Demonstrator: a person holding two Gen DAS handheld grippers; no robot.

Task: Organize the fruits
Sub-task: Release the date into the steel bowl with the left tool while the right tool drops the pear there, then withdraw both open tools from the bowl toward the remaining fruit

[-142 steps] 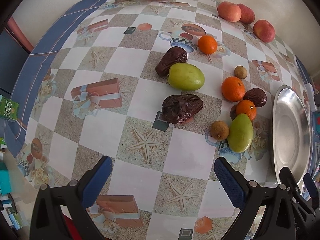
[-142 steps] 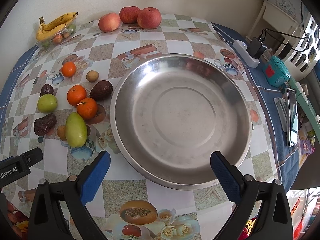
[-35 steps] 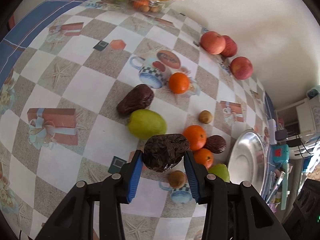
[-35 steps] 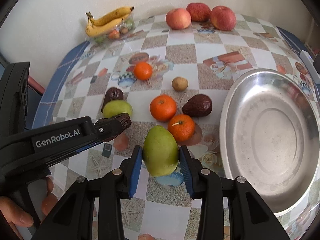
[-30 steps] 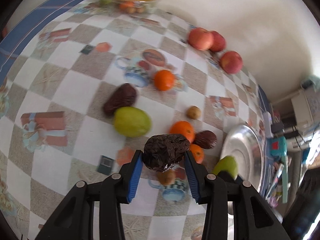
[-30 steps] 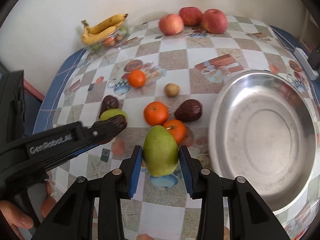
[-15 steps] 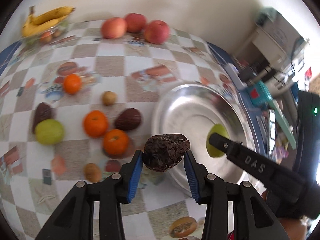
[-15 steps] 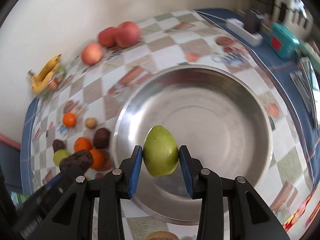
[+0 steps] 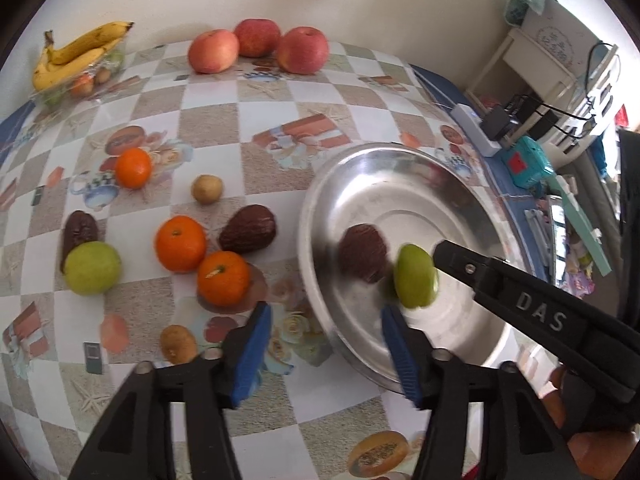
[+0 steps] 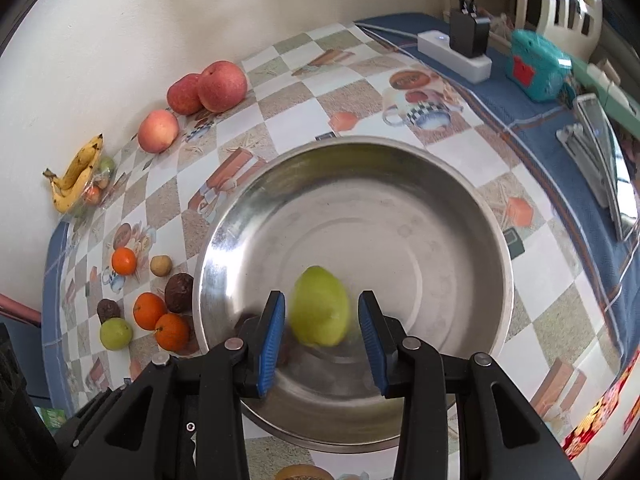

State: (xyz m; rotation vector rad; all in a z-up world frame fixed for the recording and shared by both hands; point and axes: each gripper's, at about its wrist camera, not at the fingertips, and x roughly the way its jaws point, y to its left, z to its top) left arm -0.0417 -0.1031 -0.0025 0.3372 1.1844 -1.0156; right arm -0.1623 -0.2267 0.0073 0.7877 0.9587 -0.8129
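My left gripper point(image 9: 326, 314) hangs over the near rim of the steel basin point(image 9: 420, 184), and its fingers are opening with nothing between them. The dark wrinkled fruit point(image 9: 364, 254) lies beyond their tips inside the basin, smeared with blur, so I judge it is not settled. My right gripper point(image 10: 321, 296) points down into the same basin with the green fruit point(image 10: 318, 312) between its fingers, which stand fairly close together. That fruit is blurred too, and a thin gap seems to show at one pad, so I cannot tell whether it is gripped or already slipping. The main risk is collision: the green fruit sits just to the right of the dark one, and letting it go there could knock both into a roll on the slick metal. The basin's wall is shallow, so a hard bounce near the edge by my left fingers could send a fruit out onto the tabletop point(image 9: 208, 116). The two tools are also close, and swinging the left one back toward the oranges point(image 9: 224, 284), off to the left of its fingers, could clip the right gripper's arm.
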